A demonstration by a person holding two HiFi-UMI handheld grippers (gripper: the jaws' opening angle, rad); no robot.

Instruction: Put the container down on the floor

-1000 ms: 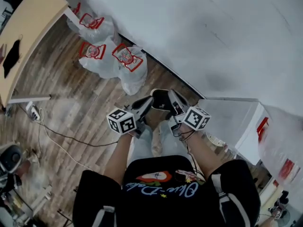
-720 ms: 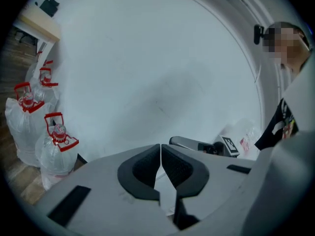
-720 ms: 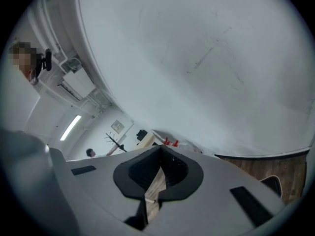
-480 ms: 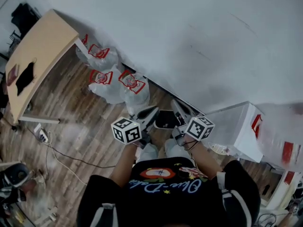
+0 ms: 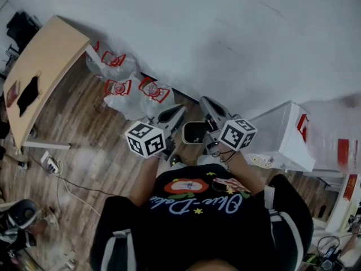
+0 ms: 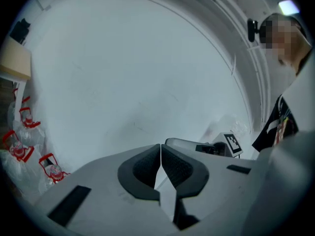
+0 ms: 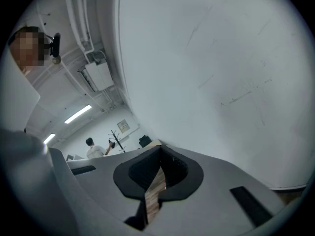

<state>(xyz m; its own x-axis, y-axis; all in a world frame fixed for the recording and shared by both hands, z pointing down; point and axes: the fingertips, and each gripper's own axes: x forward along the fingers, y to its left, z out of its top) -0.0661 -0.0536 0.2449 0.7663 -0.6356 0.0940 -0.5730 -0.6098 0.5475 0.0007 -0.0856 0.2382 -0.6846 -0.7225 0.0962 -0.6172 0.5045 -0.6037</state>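
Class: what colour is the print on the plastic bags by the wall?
Red on the bags; head view shows it best.

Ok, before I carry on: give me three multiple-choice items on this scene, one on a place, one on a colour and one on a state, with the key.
1. Where is the white container?
A. on a high shelf
B. at the person's right, by the wall
C. on a chair in mid-room

2. What colour is the print on the plastic bags?
A. blue
B. red
C. green

3. How do the left gripper and the right gripper stand?
A. both wide open
B. one open, one shut
C. both shut, with nothing between the jaws

Key:
1 B: the head view shows it low at the right, against the wall.
2 B: each bag bears red marks.
3 C: in each gripper view the pads meet and nothing is held between them.
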